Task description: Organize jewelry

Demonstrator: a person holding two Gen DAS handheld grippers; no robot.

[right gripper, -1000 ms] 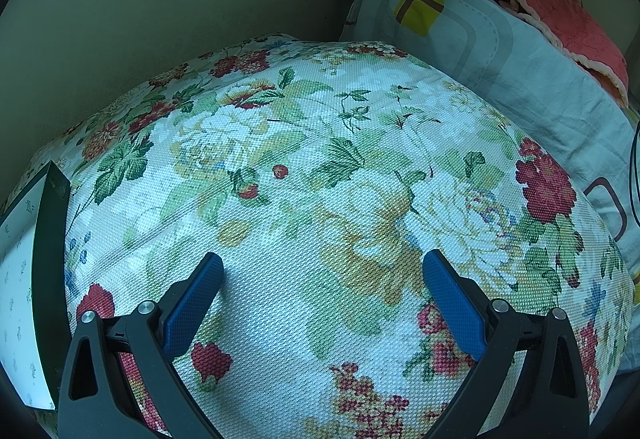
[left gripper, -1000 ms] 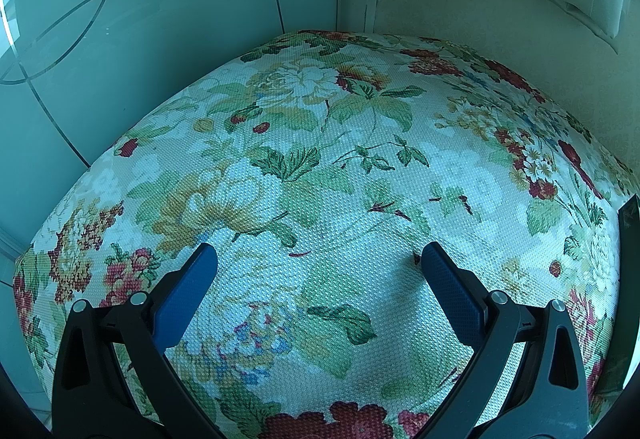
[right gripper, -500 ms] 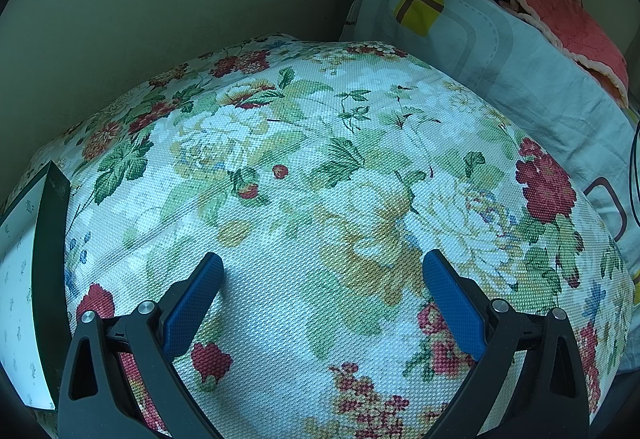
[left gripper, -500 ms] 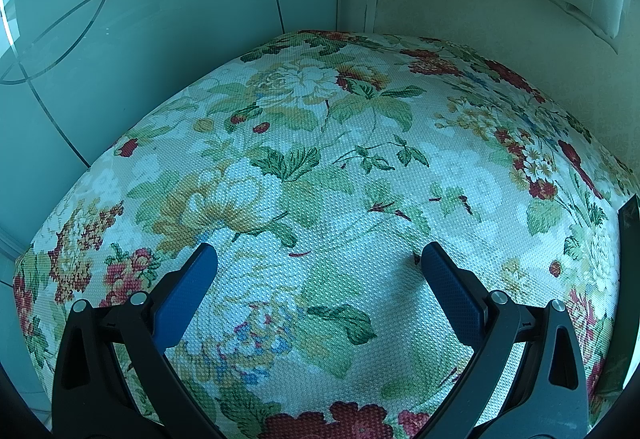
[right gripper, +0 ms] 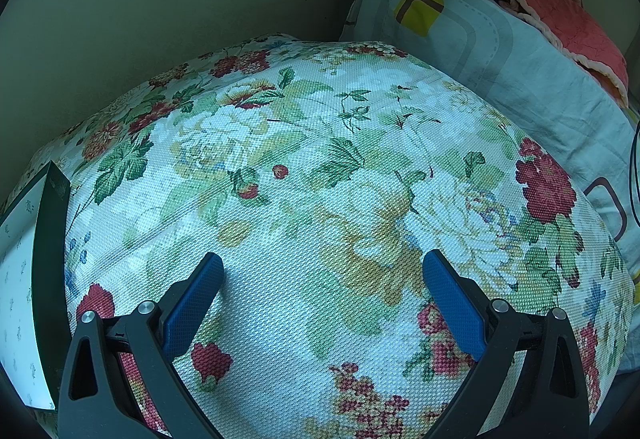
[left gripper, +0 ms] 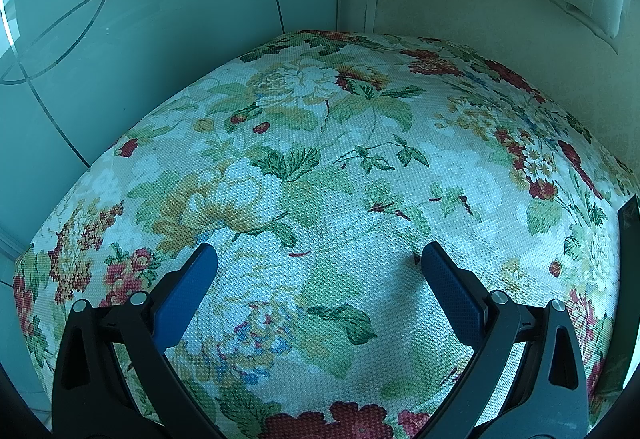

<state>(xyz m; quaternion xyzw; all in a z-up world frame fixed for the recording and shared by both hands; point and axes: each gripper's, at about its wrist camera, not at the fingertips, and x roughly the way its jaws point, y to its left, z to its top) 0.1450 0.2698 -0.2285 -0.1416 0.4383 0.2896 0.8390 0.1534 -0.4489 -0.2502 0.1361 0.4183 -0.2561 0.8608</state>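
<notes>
While both claws hang over the floral cloth [left gripper: 320,167] that covers the table, neither grips anything. The left claw [left gripper: 318,259] is spread wide, its blue pads [left gripper: 182,303] apart above a green leaf print. The right claw [right gripper: 322,267] is likewise released, with bare cloth between its pads. No jewelry can be made out in either view. At nine o'clock in the right wrist view stands a dark-edged box [right gripper: 50,239] with a white patterned face. At two o'clock there lies a grey-blue pillow [right gripper: 500,51], with a pink quilt [right gripper: 568,15] beyond it.
</notes>
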